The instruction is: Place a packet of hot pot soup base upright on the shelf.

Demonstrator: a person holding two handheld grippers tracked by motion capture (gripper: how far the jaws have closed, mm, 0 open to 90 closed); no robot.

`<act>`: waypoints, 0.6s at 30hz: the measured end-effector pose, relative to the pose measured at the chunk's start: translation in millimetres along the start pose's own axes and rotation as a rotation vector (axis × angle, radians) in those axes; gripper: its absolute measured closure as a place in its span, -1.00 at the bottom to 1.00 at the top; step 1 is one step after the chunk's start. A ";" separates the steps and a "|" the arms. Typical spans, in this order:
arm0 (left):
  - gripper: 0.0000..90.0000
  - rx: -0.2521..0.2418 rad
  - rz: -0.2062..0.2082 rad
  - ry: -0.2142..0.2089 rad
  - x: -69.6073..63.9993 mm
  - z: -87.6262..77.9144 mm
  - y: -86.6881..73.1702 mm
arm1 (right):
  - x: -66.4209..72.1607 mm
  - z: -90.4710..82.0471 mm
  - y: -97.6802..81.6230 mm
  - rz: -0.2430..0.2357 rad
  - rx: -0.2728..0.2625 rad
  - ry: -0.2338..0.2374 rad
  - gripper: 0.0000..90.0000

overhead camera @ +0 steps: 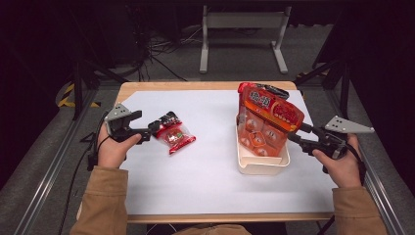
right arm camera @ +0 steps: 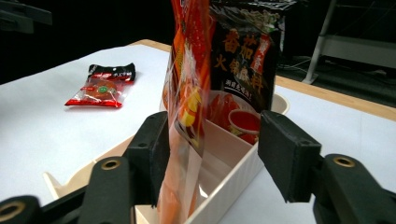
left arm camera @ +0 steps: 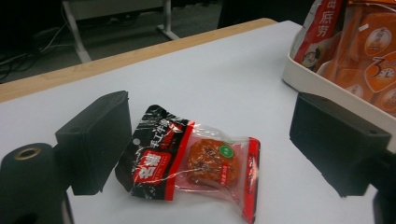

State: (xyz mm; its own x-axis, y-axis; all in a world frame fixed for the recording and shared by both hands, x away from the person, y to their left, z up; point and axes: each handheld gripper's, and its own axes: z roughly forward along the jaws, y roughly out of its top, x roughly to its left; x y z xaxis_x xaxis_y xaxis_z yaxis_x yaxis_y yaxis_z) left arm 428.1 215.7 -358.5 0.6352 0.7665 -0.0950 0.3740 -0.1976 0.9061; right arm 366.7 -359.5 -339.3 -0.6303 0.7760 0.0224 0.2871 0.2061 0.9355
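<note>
A white sheet (overhead camera: 205,166) covers most of the worktop (overhead camera: 195,85), whose wooden edge shows along the far and near sides. Beyond it, on the grey floor (overhead camera: 240,54), stands a grey metal frame (overhead camera: 243,22) on two feet, with a tangle of dark cables (overhead camera: 156,49) lying to its left. Dark metal rails (overhead camera: 54,161) run along both sides of the worktop, and yellow-black tape (overhead camera: 66,95) marks the floor at the left.

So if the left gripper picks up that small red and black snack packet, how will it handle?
The small snack packet will probably feel light and crinkly, as it is thin clear film around one flat piece. Its glossy wrapper may slip, and the loose sealed ends would likely flop, so gripping the filled middle seems safer.
</note>
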 end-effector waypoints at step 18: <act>-0.63 0.020 -0.036 0.106 22.2 18.4 -20.6 | -14.9 -13.6 -12.7 -0.032 0.017 -0.025 0.08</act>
State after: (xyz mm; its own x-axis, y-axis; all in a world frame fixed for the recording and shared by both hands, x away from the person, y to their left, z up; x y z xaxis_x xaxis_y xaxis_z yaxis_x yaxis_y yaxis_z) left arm 447.0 225.5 -386.9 0.5462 0.8336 -0.0819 0.4096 -0.1805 0.8942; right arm 362.7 -381.8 -346.7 -0.6216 0.7831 -0.0167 0.2793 0.2416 0.9293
